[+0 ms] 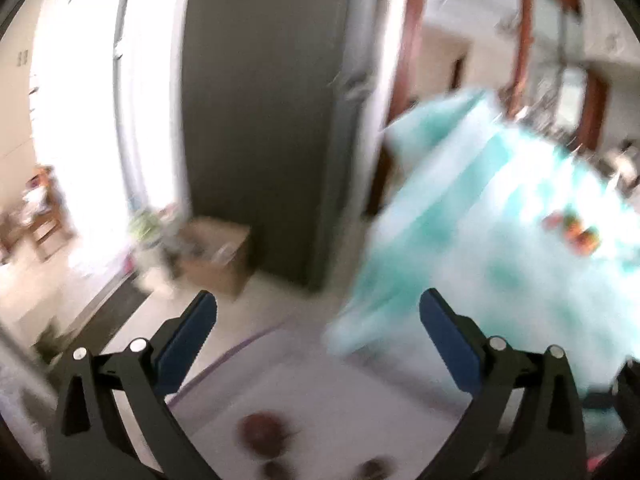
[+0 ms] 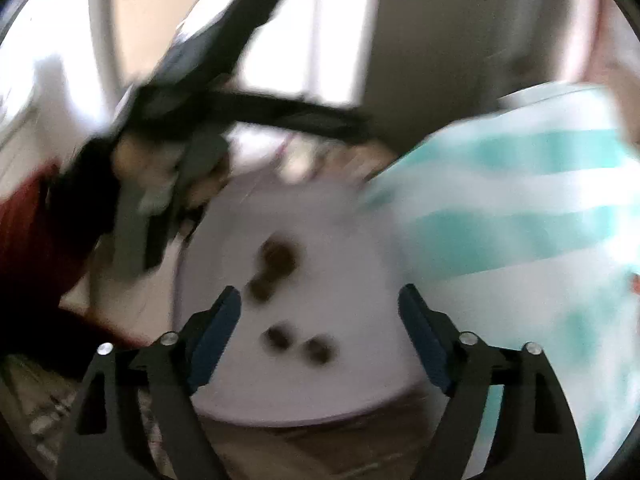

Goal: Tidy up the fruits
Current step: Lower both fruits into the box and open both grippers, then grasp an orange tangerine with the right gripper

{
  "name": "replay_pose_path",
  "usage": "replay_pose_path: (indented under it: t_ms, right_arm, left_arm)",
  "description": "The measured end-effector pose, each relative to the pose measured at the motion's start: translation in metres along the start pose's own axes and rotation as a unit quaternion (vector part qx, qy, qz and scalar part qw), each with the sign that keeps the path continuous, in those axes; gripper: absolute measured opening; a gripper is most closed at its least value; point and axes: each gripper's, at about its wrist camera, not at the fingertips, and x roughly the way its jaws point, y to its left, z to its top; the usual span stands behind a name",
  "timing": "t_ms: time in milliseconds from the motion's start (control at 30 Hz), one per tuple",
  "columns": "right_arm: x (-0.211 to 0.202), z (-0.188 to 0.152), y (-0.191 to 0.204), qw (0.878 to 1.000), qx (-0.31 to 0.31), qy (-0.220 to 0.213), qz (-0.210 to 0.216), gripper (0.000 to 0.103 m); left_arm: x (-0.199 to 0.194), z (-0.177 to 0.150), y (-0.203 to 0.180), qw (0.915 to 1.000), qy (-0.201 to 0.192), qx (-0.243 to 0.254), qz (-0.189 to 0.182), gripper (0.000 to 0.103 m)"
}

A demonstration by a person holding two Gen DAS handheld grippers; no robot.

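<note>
Fruit is seen in two spots, both blurred. A small cluster of round red-orange and green fruits [image 1: 572, 232] lies on the counter covered w/ a mint-green and white striped cloth [image 1: 500, 208], well apart from both tools. Several dark brown round items [image 2: 276, 264], possibly fruits too (type can't be told), sit loose on a pale lilac round tray or plate [image 2: 320, 380], just beside the striped cloth; the same tray [image 1: 320, 400] is seen low in the left wrist view.

Left hand-held gripper [image 1: 318, 320]: jaws wide apart, nothing between them. Right hand-held gripper [image 2: 320, 304]: jaws also apart, empty, held above the lilac tray.

Progress is judged early: nothing is gripped, the fruits are split between cloth and tray, no sorted grouping is evident. Picking up and grouping appear left to do.
</note>
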Motion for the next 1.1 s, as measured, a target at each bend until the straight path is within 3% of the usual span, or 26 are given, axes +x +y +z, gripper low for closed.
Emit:
replay_pose_path:
  t_ms: [67,133,233,300,367,433,500,633,733,867,933,1100]
  right_arm:
    - [-0.035,-0.001,-0.050,0.994,0.063,-0.056,-0.064,0.086]
    - [-0.066,-0.020,-0.106,0.978,0.146,-0.089,-0.121,0.086]
    - [-0.081,-0.053,-0.175,0.955,0.239,-0.062,-0.166,0.086]
    - [-0.084,-0.078,-0.220,0.931,0.297,-0.046,-0.207,0.086]
    - [-0.096,-0.108,-0.266,0.912,0.343,-0.033,-0.221,0.086]
    - [-0.094,-0.130,-0.304,0.896,0.369,-0.012,-0.247,0.086]
    - [-0.081,-0.147,-0.350,0.887,0.383,0.019,-0.257,0.080]
    - [-0.055,-0.167,-0.395,0.881,0.394,0.060,-0.255,0.067]
    - [-0.044,-0.170,-0.426,0.886,0.387,0.079,-0.244,0.060]
    - [-0.019,-0.158,-0.453,0.901,0.359,0.090,-0.228,0.057]
    - [-0.012,-0.152,-0.459,0.905,0.350,0.094,-0.224,0.057]
    - [0.013,-0.134,-0.481,0.910,0.332,0.104,-0.224,0.057]
  left_arm:
    - [0.000,0.023,-0.046,0.9981,-0.001,0.016,-0.059,0.102]
    - [0.005,0.030,-0.091,0.9943,0.011,0.035,-0.100,0.102]
    - [0.026,0.029,-0.175,0.9850,0.035,0.079,-0.150,0.102]
    - [0.047,0.020,-0.229,0.9750,0.061,0.118,-0.178,0.102]
    - [0.080,0.019,-0.282,0.9638,0.090,0.144,-0.206,0.102]
    - [0.108,0.013,-0.326,0.9568,0.108,0.156,-0.220,0.102]
    - [0.131,0.009,-0.359,0.9530,0.120,0.160,-0.227,0.101]
    - [0.195,0.013,-0.398,0.9500,0.152,0.145,-0.231,0.101]
    - [0.220,0.020,-0.398,0.9453,0.186,0.098,-0.249,0.101]
    - [0.226,0.022,-0.382,0.9436,0.190,0.057,-0.265,0.101]
    - [0.220,0.023,-0.377,0.9451,0.171,0.046,-0.275,0.101]
    - [0.217,0.024,-0.379,0.9457,0.161,0.047,-0.279,0.101]
